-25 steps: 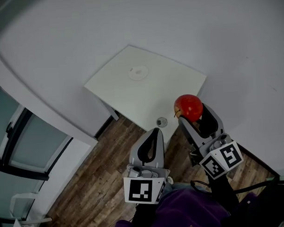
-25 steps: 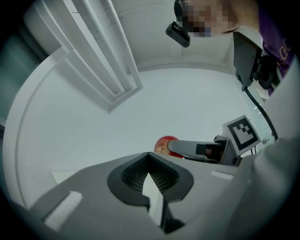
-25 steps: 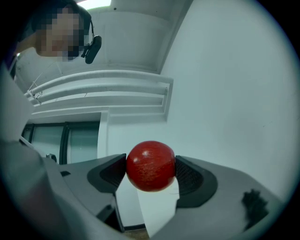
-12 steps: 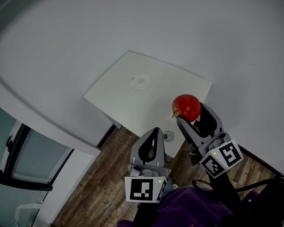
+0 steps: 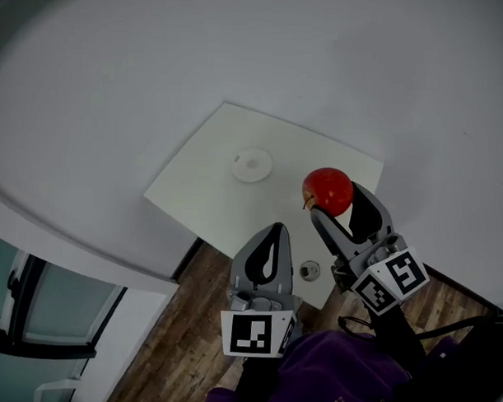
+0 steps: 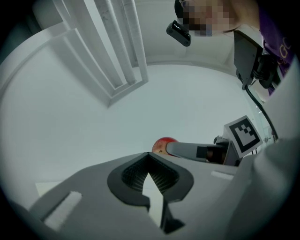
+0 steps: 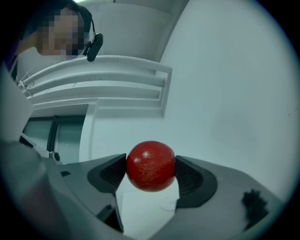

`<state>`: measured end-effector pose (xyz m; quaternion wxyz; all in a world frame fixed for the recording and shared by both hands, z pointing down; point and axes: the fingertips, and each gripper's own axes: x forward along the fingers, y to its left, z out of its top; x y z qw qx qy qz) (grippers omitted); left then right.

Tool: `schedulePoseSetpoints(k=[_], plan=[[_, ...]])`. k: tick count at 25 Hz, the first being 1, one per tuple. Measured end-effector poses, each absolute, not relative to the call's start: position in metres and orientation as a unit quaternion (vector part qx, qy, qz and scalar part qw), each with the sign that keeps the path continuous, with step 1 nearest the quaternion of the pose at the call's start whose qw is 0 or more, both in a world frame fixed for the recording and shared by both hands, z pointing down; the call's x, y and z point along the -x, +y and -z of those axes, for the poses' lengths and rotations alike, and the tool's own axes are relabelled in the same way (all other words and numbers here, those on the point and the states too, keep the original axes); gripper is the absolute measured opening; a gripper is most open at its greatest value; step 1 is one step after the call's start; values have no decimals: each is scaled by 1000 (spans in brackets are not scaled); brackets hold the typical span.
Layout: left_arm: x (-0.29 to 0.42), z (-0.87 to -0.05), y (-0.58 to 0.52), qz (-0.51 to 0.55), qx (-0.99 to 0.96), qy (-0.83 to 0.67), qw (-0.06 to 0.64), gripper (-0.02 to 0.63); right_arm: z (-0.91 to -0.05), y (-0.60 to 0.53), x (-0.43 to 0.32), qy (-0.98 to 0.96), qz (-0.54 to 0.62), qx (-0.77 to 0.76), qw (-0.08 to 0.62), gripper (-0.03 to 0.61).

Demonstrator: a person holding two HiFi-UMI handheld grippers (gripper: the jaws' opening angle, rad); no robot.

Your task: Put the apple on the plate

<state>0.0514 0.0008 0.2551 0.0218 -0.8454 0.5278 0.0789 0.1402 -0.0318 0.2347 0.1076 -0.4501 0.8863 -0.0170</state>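
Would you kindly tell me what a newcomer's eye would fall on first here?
The red apple, gripped by the right gripper above the near right part of the white table, stands out at once. A small white plate lies on the table farther off to the left, with nothing on it. The left gripper is shut and empty.

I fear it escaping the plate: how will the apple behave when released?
The apple is round and glossy, so it will likely roll if released off-centre. The plate looks small and flat, so may not stop it. The right gripper pinches only two sides, so it might slip.
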Motion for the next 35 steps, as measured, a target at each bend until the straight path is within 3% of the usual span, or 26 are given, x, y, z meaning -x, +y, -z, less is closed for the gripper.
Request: schedulePoseSetpoints(k=[7,35], plan=[[-22,-271,-78,-66,849,524,-5,7,-250,-111,-109,884,33,458,89,327],[25,-349,-208,-20,854,512,-94,8,-334,-246,-40,883,94,459,9,327]])
